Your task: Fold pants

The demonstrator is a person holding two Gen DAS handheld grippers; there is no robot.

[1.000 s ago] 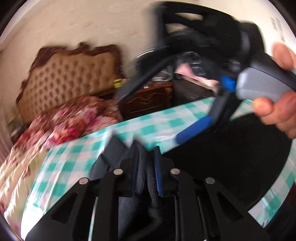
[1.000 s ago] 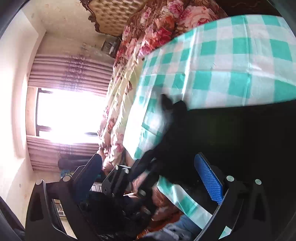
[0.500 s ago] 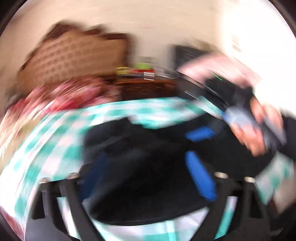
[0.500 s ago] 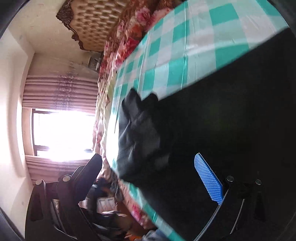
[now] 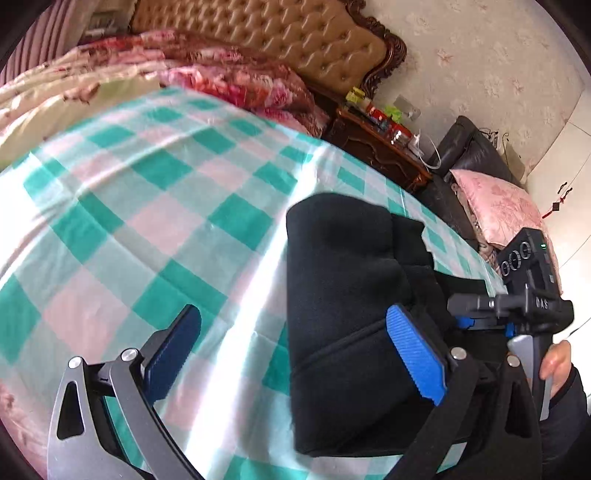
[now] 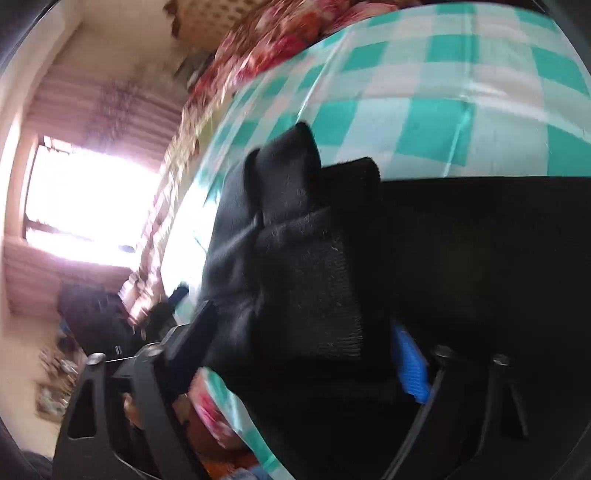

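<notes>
Left gripper (image 5: pixel 291 354): jaws spread wide, nothing between the pads; they had just been opening. Its dark left pad hung over the bare checked cloth (image 5: pixel 155 206). Its bright blue right pad stood in front of the pants (image 5: pixel 343 273); contact not clear.

Right gripper (image 6: pixel 299 354): jaws had just been closing, with a thick bundle of the pants (image 6: pixel 295 258) between them. The bundle filled the gap from the dark left finger to the blue right pad. Whether the pads pressed firmly on the fabric could not be told, as the view was blurred.

Pants: black, lying folded on the teal, white and pink checked cloth that covered the bed. In the left wrist view they formed a compact stack with a rounded fold at the far end and a layered edge towards the right. The right gripper (image 5: pixel 517 314) showed there at the stack's right side, with the person's right hand (image 5: pixel 554 365) on its handle.

Farther off: a floral quilt (image 5: pixel 236 74) bunched at the head of the bed, then a tufted tan headboard (image 5: pixel 295 33). Beside it stood a dark wooden nightstand (image 5: pixel 376 147) with small items on top, and a dark sofa with a pink cushion (image 5: pixel 495 203) against the wall. In the right wrist view a bright window (image 6: pixel 88 199) with curtains lay beyond the bed.
</notes>
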